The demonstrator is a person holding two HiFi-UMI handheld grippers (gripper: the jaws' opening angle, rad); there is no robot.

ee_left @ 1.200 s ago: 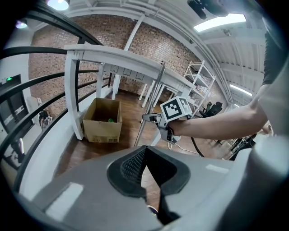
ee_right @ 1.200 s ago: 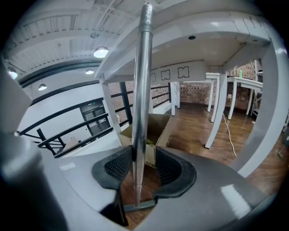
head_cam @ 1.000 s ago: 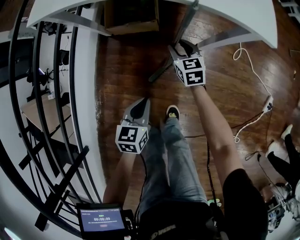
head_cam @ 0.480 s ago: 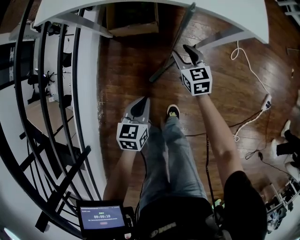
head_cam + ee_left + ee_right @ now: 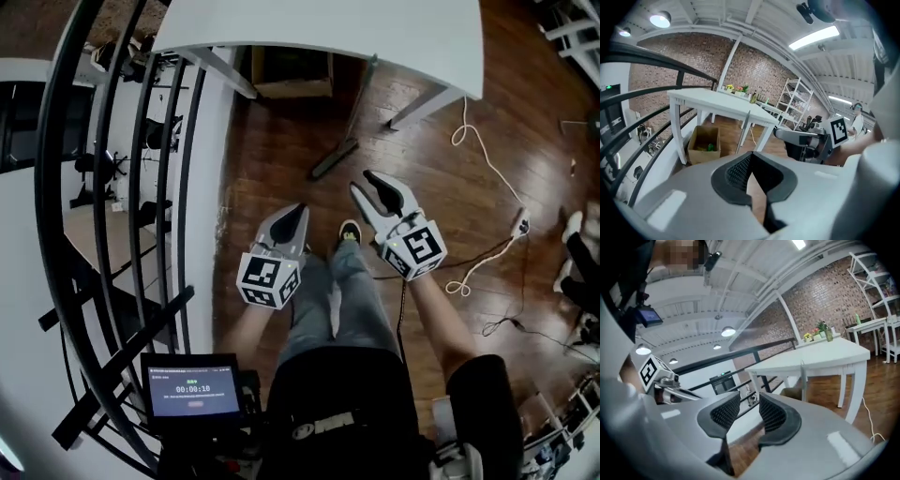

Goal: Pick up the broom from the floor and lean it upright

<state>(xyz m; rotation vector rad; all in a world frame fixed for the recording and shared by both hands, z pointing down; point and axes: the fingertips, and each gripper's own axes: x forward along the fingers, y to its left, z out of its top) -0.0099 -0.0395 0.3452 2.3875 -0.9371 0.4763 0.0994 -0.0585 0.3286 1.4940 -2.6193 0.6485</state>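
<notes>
The broom leans upright against the white table (image 5: pixel 375 28), its handle (image 5: pixel 361 98) resting on the table edge and its head (image 5: pixel 335 157) on the wooden floor. Its handle also shows in the left gripper view (image 5: pixel 743 130) and the right gripper view (image 5: pixel 802 378). My right gripper (image 5: pixel 367 183) hangs well back from the broom, its jaws apart and closing, with nothing between them (image 5: pixel 749 401). My left gripper (image 5: pixel 295 211) is beside it over the person's leg, jaws together and empty (image 5: pixel 751 154).
A cardboard box (image 5: pixel 291 70) sits under the table. Black railing bars (image 5: pixel 141 187) run down the left. A white cable (image 5: pixel 478 122) and power strip lie on the floor at right. The person's shoe (image 5: pixel 349 230) is below the grippers.
Both grippers rose and drew back toward the person. The right gripper came off the broom handle, which stays leaning on the table.
</notes>
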